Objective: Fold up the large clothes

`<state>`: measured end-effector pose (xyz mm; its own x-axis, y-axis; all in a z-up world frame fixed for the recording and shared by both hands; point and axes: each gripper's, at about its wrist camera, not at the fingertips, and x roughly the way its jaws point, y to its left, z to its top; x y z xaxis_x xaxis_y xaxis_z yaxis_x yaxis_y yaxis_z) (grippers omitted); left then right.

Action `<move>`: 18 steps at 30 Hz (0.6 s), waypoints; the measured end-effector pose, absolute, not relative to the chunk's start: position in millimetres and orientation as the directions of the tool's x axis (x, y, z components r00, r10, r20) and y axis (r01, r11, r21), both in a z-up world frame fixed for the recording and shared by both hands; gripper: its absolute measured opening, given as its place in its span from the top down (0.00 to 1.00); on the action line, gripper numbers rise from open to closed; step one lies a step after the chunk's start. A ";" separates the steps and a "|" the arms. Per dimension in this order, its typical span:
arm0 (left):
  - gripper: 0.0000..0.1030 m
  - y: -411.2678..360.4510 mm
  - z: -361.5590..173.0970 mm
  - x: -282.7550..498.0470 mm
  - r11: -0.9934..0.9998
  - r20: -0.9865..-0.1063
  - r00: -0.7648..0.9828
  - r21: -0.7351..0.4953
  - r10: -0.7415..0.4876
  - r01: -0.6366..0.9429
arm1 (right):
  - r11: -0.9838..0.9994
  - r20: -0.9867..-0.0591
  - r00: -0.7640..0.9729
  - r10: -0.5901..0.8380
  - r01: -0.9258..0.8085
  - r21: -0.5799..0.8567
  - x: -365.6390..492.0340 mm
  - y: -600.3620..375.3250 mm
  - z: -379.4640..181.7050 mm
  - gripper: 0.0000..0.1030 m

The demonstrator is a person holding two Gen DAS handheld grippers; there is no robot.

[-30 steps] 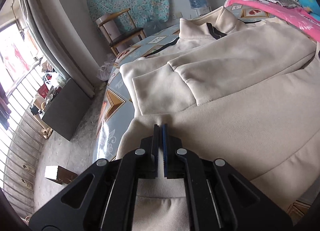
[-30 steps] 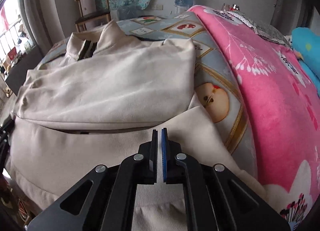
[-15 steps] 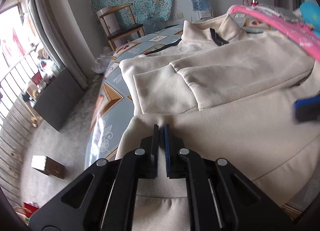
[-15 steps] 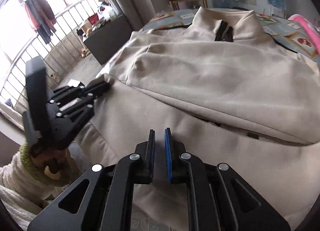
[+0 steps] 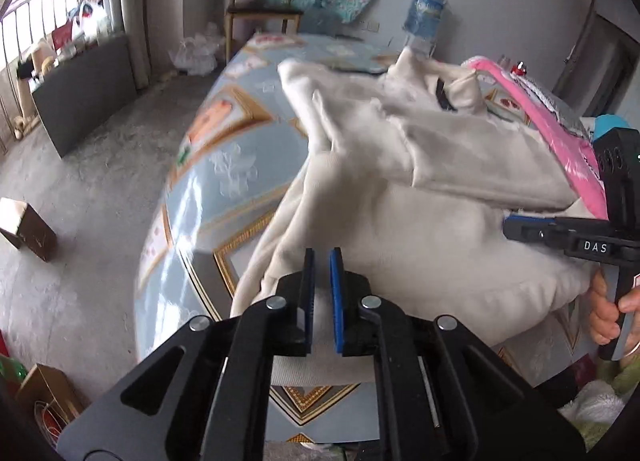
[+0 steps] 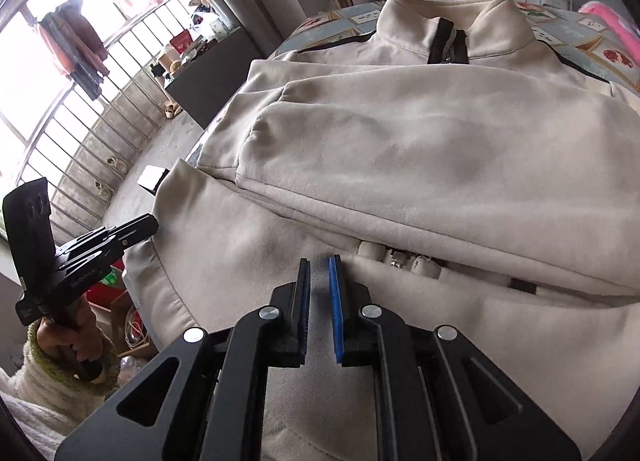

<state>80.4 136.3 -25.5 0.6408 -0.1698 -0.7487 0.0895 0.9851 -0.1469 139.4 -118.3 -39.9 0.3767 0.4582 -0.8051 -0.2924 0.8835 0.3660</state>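
A cream zip-neck jacket (image 6: 400, 121) lies face up on the bed, collar (image 6: 444, 29) far from me, with a sleeve folded across the chest. My right gripper (image 6: 319, 261) hangs over the lower middle of the jacket, just below the folded sleeve. Its jaws stand a narrow gap apart, with flat cloth showing behind and nothing pinched. My left gripper (image 5: 321, 251) is at the jacket's (image 5: 420, 253) lower left corner by the ribbed hem, jaws likewise slightly apart and empty. Each gripper shows in the other's view: left gripper (image 6: 150, 223), right gripper (image 5: 510, 227).
The bed (image 5: 224, 165) has a blue patterned sheet, and its near left edge drops to a concrete floor. A pink blanket (image 5: 560, 129) lies along the jacket's right side. A wooden chair (image 5: 260, 13), dark cabinet (image 5: 84, 89) and small box (image 5: 26, 227) stand beyond. A hand (image 5: 608, 313) holds the right gripper.
Both pairs of jaws went from fully shut to a narrow gap. The right gripper swung from the jacket's right edge toward its middle. The left gripper shifted left and rolled.
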 end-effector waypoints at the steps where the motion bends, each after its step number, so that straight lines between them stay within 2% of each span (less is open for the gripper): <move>1: 0.91 131.3 -16.8 76.1 0.985 -0.731 0.660 -0.131 -0.171 0.110 | 0.880 -0.792 0.395 0.466 -0.296 0.371 132.9 -124.5 -30.6 0.90; 5: 0.90 97.9 2.8 67.7 0.955 -0.705 0.646 -0.184 -0.293 0.232 | 0.897 -0.781 0.450 0.433 -0.299 0.325 98.5 -149.8 -3.5 0.90; 8: 0.89 59.3 -3.1 68.6 0.919 -0.734 0.567 -0.206 -0.373 0.337 | 0.919 -0.814 0.446 0.372 -0.301 0.256 73.1 -156.0 -1.7 0.90; 12: 0.89 24.6 -30.7 75.9 0.923 -0.811 0.508 -0.097 -0.290 0.373 | 0.953 -0.862 0.449 0.234 -0.282 0.112 51.2 -160.0 -15.6 0.90; 14: 0.89 29.9 -39.2 78.5 0.932 -0.817 0.503 -0.108 -0.281 0.345 | 0.970 -0.878 0.457 0.142 -0.240 0.033 49.0 -172.0 -31.3 0.90; 16: 0.90 38.2 -38.5 79.9 0.932 -0.817 0.488 -0.152 -0.306 0.329 | 0.969 -0.866 0.453 0.213 -0.210 0.129 52.0 -187.1 -31.4 0.89; 18: 0.91 40.5 -38.3 82.1 0.934 -0.822 0.483 -0.152 -0.301 0.323 | 0.976 -0.864 0.468 0.186 -0.193 0.105 54.4 -187.4 -23.9 0.88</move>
